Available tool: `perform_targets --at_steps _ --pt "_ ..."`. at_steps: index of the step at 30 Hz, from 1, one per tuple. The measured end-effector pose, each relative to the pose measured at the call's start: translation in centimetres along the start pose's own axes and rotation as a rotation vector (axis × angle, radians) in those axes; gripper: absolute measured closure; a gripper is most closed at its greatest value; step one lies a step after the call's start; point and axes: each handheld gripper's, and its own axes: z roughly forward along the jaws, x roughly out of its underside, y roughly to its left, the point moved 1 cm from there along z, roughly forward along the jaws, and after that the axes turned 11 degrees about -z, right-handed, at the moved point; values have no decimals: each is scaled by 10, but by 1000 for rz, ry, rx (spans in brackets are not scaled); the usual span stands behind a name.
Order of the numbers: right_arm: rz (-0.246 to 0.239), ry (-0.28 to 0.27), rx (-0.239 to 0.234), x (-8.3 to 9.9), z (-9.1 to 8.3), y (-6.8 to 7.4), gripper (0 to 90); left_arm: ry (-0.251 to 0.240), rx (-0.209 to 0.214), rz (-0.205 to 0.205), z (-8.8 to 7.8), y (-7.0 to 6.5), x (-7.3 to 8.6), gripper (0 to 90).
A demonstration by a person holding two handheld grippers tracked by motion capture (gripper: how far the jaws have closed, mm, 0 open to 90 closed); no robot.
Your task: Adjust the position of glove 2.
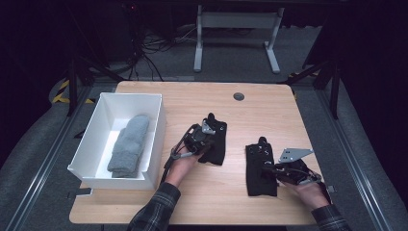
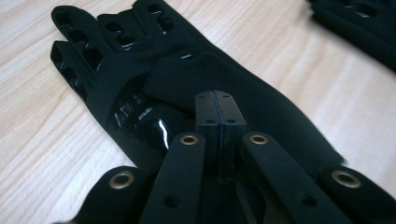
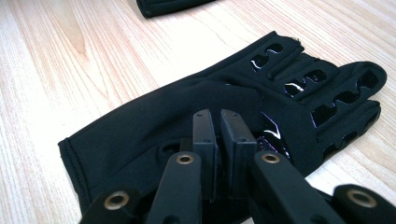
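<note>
Black fabric bunches at the tip of the left claw (image 2: 219, 122), whose jaws meet with no gap; whether a fold of the left glove (image 2: 187, 79) is pinched there cannot be made out. In the high view that claw (image 1: 208, 134) covers much of the glove (image 1: 217, 147), near the middle of the counter (image 1: 260, 108). The left hand (image 1: 180, 166) reaches forward from the near edge, its plaid sleeve cut off at the frame.

The right claw (image 3: 218, 135) shows a thin slit between its jaws, nearly together, pressed into the cuff of the right glove (image 3: 196, 107); a grip is not clear. That glove (image 1: 260, 168) lies flat toward the near right corner, the right hand (image 1: 308, 190) behind it. A white box (image 1: 156, 125) at the left edge holds a grey sock (image 1: 129, 144).
</note>
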Motion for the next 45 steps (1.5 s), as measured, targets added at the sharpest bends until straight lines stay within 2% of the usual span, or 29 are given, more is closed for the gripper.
perform_targets --at_steps 2,3,5,7,16,24,26,28,29,33,37,38,41,45 --pt "0 3 0 0 0 0 855 30 -5 5 6 0 2 900" --pt "0 2 0 0 0 0 857 25 -8 5 7 0 3 900" --pt "-2 -2 0 0 0 0 864 34 9 -2 5 -1 4 900" --pt "-3 -3 1 0 0 0 869 51 17 12 3 -3 6 900" --pt "-5 2 0 -1 0 0 892 70 119 9 -13 -17 29 900" --pt "-4 2 3 0 -1 0 900 76 138 38 -25 -41 49 900" --pt "-3 2 3 0 -1 0 900 73 136 52 -27 -46 52 900" --pt "-5 3 3 0 -1 0 900 73 137 49 -28 -47 53 900" --pt "-5 4 3 0 -1 0 900 68 146 48 -28 -47 52 877" --pt "-3 1 14 0 -2 -1 900 23 117 40 -36 -42 44 776" --pt "6 1 22 2 -4 -5 900 -18 72 -2 -43 -27 38 722" --pt "10 2 24 2 -4 -5 900 -18 72 -2 -43 -27 38 704" --pt "12 1 25 3 -5 -6 900 -22 31 -57 -44 -13 37 663" --pt "10 5 26 3 -5 -6 900 0 16 -109 -37 -1 40 608"
